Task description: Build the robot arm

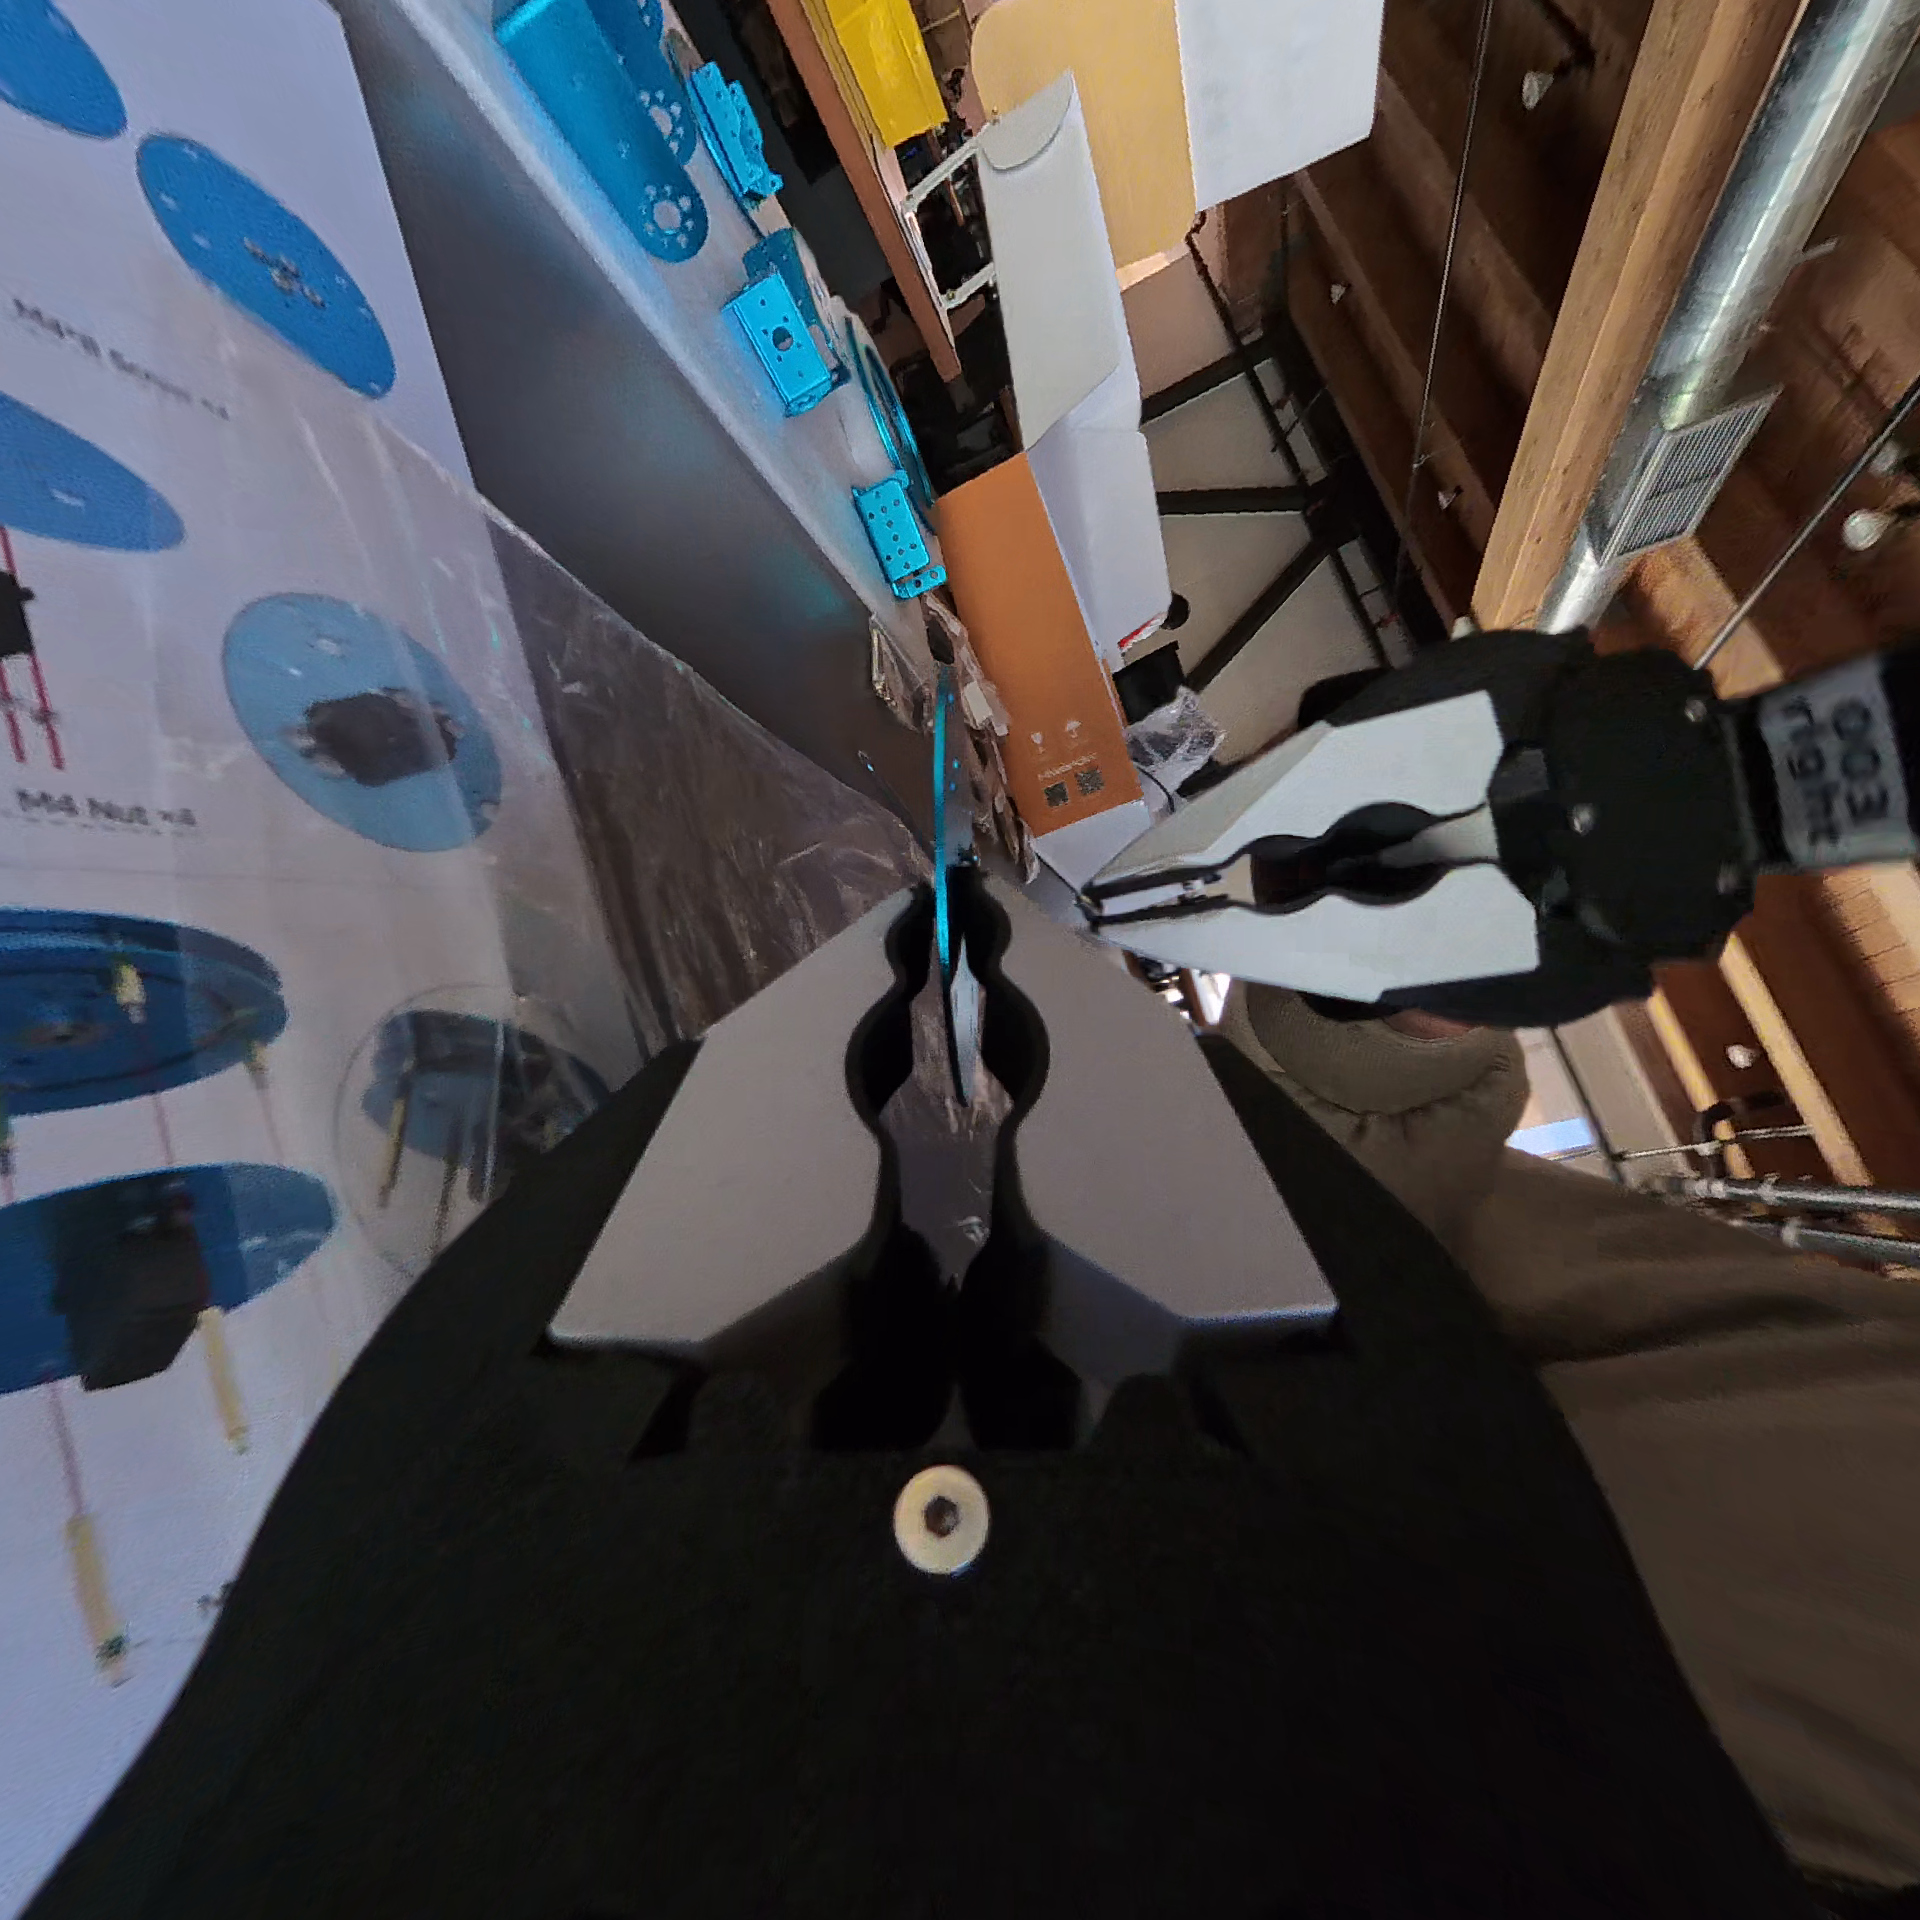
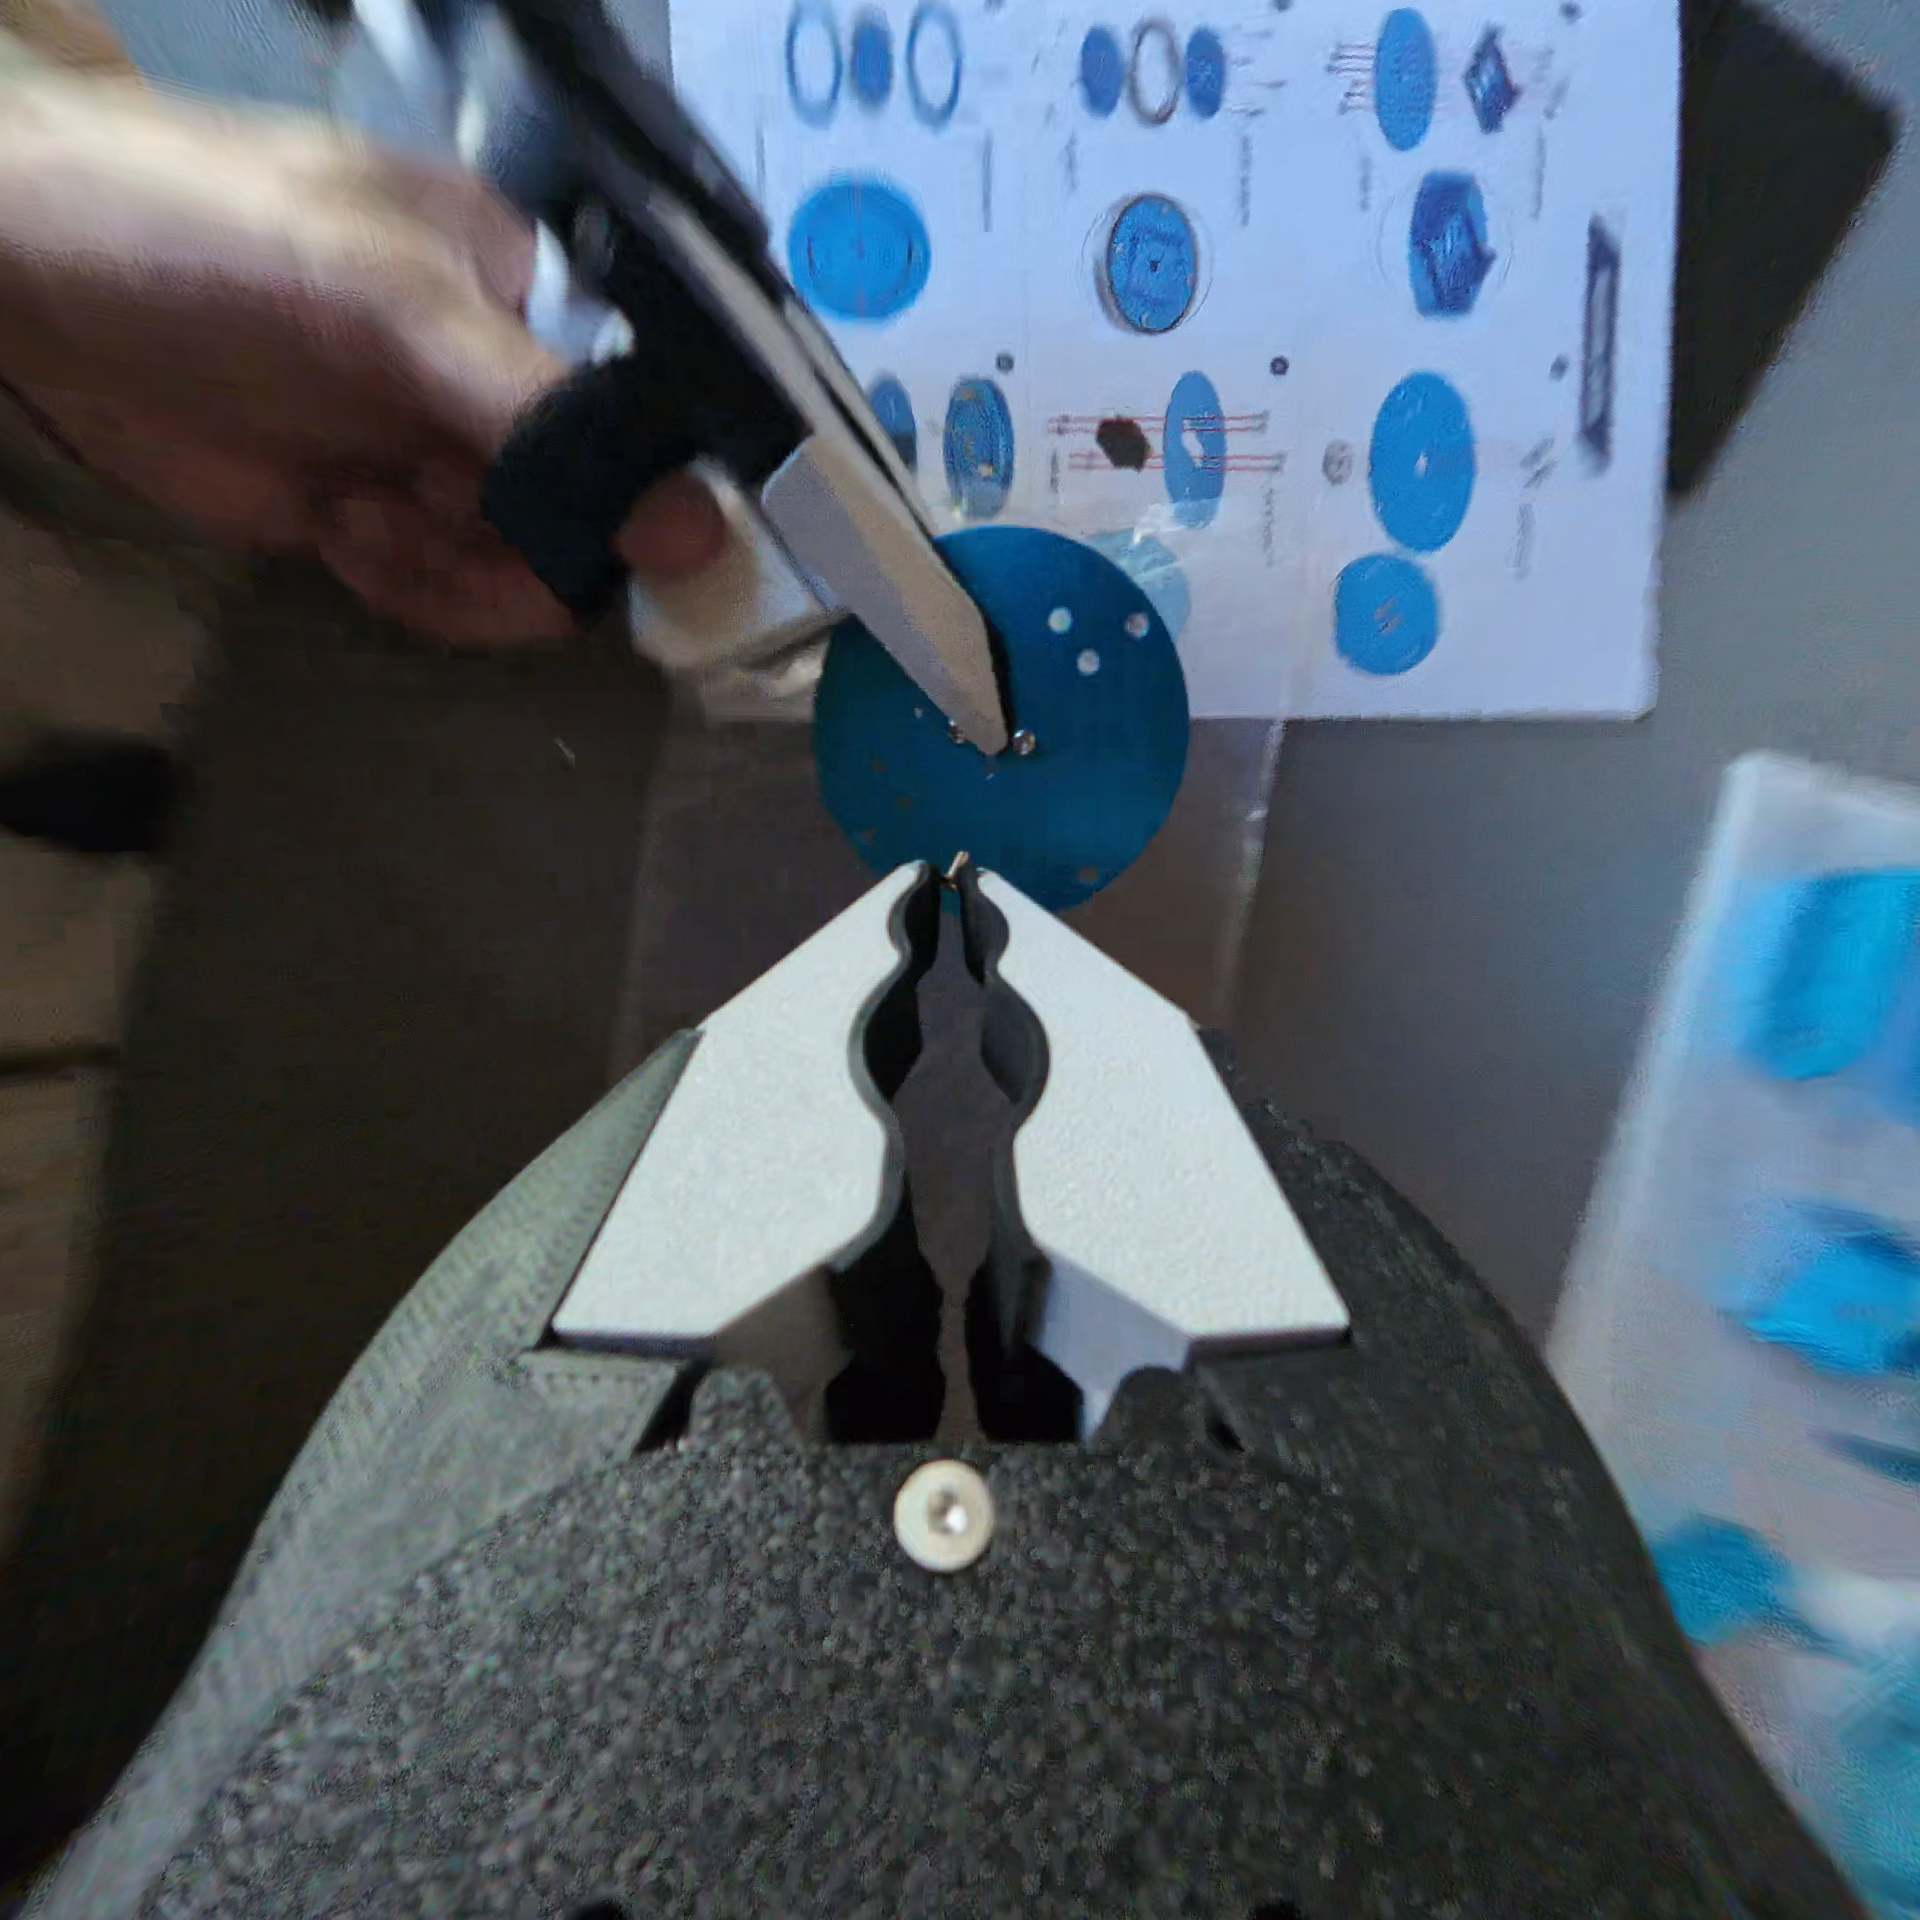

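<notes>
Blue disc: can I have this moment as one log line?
left claw: shut on blue disc | right claw: shut on small screw at disc edge | instruction sheet behind

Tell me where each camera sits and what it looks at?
Left wrist view: sits on the left gripper, looking along its fingers, which clamp the round blue metal disc edge-on; a tan sleeve shows.
Right wrist view: sits on the right gripper, facing the disc's flat face, pinching a tiny metal screw; a hand shows.
Shared: the disc, both grippers, the white paper instruction sheet.
</notes>
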Motion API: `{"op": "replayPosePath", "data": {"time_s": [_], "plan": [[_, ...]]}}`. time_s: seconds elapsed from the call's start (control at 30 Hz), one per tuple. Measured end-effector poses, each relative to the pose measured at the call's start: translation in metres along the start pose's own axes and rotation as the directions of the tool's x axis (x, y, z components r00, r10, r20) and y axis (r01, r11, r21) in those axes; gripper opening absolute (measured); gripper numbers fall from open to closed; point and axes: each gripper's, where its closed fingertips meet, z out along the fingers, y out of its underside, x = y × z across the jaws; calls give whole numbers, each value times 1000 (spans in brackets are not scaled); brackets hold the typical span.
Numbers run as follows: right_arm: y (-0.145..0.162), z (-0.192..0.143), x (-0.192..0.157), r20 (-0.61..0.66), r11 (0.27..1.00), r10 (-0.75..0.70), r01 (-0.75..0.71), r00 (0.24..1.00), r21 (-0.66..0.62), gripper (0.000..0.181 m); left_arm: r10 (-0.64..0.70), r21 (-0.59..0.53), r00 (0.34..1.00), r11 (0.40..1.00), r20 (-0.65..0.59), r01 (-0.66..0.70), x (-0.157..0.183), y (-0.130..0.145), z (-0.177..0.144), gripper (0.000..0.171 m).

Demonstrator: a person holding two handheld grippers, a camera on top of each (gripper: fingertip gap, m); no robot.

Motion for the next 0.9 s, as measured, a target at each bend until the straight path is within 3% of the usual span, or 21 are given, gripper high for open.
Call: {"op": "replayPosePath", "data": {"time_s": [0.07,0.13,0.2,0.37,0.5,0.57,0.7,0.9], "plan": [[3,4,1,-75,944,-321,312,944,-108,3,-75,-4,997,997,-1,75,-5,1,2,5],[2,7,6,-161,782,-620,585,768,-216,3,-117,0,993,993,5,117,-10,1,2,5],[2,8,6,-191,624,-780,711,596,-324,3,-98,11,994,995,38,98,-14,-1,0,5],[1,16,7,-76,351,-931,815,358,-462,3,-65,7,996,998,66,64,-15,1,4,6],[-2,28,14,-33,39,-999,842,25,-538,3,-94,11,994,996,62,94,-16,2,4,6],[-1,35,18,-16,-74,-995,829,-99,-554,3,-123,12,991,992,52,122,-17,1,3,6],[-2,39,22,-17,-167,-977,807,-214,-566,2,-169,22,985,986,45,168,-20,-2,2,5],[-4,39,19,1,-192,-973,803,-232,-565,2,-179,20,983,984,45,179,-21,-1,2,5]]}}
